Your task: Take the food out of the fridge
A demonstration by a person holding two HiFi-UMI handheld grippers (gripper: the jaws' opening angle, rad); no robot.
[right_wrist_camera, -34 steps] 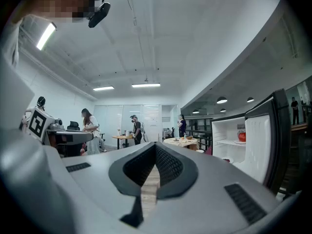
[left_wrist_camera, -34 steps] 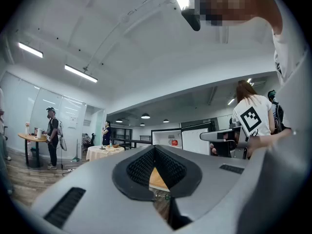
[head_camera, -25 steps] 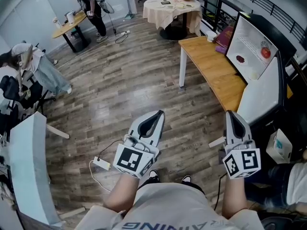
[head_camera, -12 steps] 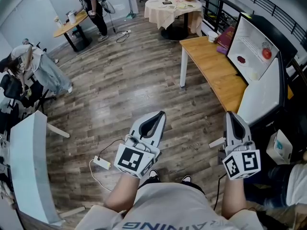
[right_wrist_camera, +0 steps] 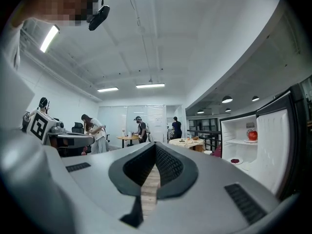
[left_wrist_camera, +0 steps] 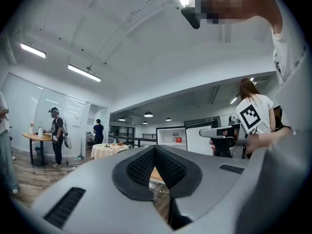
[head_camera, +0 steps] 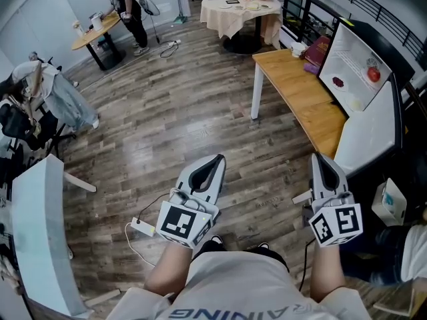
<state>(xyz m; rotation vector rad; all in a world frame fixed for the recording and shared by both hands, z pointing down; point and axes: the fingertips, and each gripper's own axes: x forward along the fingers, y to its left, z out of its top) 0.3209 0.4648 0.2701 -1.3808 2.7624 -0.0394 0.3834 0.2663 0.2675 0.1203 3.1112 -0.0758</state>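
Observation:
The open fridge (head_camera: pixel 383 42) stands at the right, its white door (head_camera: pixel 370 129) swung towards me. Inside, a red apple (head_camera: pixel 373 74) sits on a shelf and a small dark red food (head_camera: pixel 338 82) lies lower down. The right gripper view shows the apple (right_wrist_camera: pixel 252 135) and the dark food (right_wrist_camera: pixel 235 161) on a plate. The left gripper view shows the apple (left_wrist_camera: pixel 178 140) far off. My left gripper (head_camera: pixel 219 157) and right gripper (head_camera: pixel 319 156) are held level in front of my body, both shut and empty, well short of the fridge.
A wooden bench table (head_camera: pixel 300 95) runs along the fridge side. Farther off are a round table with a cloth (head_camera: pixel 240 9) and people at a desk (head_camera: pixel 100 32). A white cabinet (head_camera: pixel 40 239) is at my left, and a cable with a charger (head_camera: pixel 141 227) lies on the floor.
I have shifted a little across the floor and both grippers moved with me. Their jaws stay shut and nothing was taken.

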